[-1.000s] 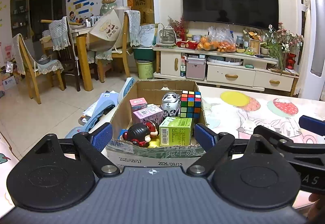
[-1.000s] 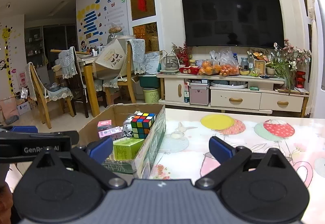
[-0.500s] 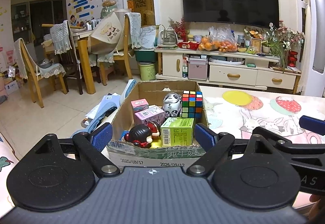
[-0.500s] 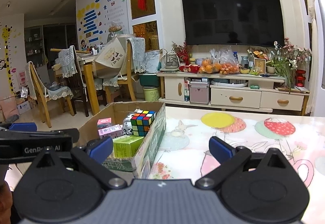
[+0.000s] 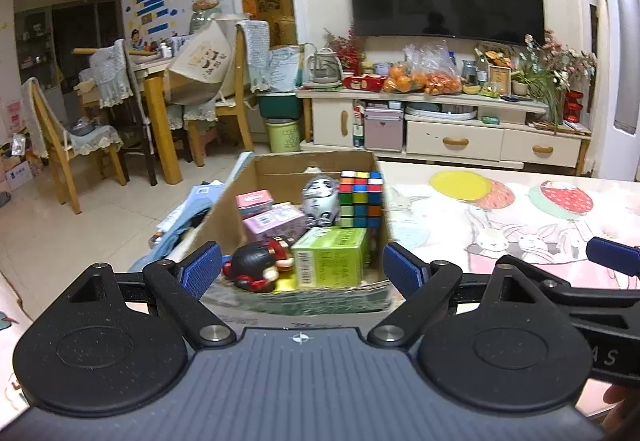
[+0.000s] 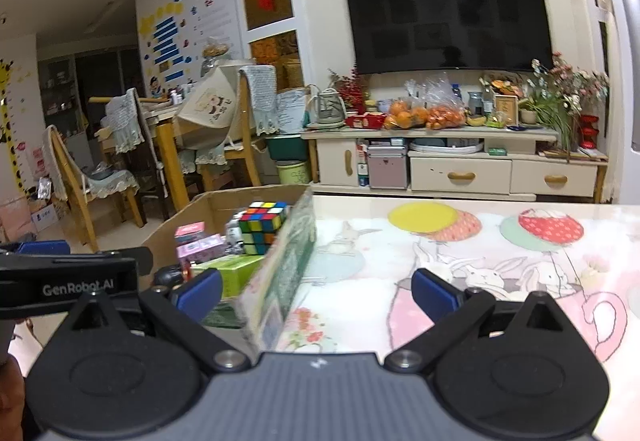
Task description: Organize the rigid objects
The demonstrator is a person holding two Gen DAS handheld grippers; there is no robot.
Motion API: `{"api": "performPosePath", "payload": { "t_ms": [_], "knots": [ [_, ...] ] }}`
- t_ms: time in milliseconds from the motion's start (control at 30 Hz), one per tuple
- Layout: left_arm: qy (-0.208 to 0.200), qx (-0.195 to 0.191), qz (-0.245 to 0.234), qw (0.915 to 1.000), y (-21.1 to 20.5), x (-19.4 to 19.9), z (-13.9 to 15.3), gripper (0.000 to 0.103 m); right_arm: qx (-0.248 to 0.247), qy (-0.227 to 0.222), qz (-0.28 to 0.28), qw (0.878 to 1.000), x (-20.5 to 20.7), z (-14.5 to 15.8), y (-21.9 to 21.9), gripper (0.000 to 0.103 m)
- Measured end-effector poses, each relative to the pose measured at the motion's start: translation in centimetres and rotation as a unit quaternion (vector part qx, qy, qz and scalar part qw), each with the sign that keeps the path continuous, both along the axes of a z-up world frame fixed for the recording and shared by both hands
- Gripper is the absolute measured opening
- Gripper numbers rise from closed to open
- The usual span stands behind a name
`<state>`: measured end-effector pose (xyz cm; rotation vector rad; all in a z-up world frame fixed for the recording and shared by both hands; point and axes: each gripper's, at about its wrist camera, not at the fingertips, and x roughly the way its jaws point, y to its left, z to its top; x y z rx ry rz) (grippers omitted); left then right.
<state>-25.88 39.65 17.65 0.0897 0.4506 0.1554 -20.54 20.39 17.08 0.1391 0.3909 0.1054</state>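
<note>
The cardboard box [image 5: 280,171] is sitting at the table's [image 6: 460,281] left edge, holding the puzzle cube [image 5: 360,199], green carton [image 5: 330,257], pink boxes [image 5: 272,219], grey figure [image 5: 319,199] and black-haired doll [image 5: 256,265]. The left gripper [image 5: 302,273] is hovering wide open and empty over the near rim; the right gripper [image 6: 316,297] is gaping likewise, straddling the side wall. This is fitting either unpacking or finished packing.
</note>
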Motion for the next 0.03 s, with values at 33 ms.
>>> {"api": "performPosePath", "payload": {
  "t_ms": [33],
  "knots": [
    [0.0, 0.005, -0.003, 1.0, -0.65, 0.19, 0.03, 0.103, 0.002, -0.003, -0.009, 1.0, 0.13, -0.07, -0.7, 0.1]
  ]
}}
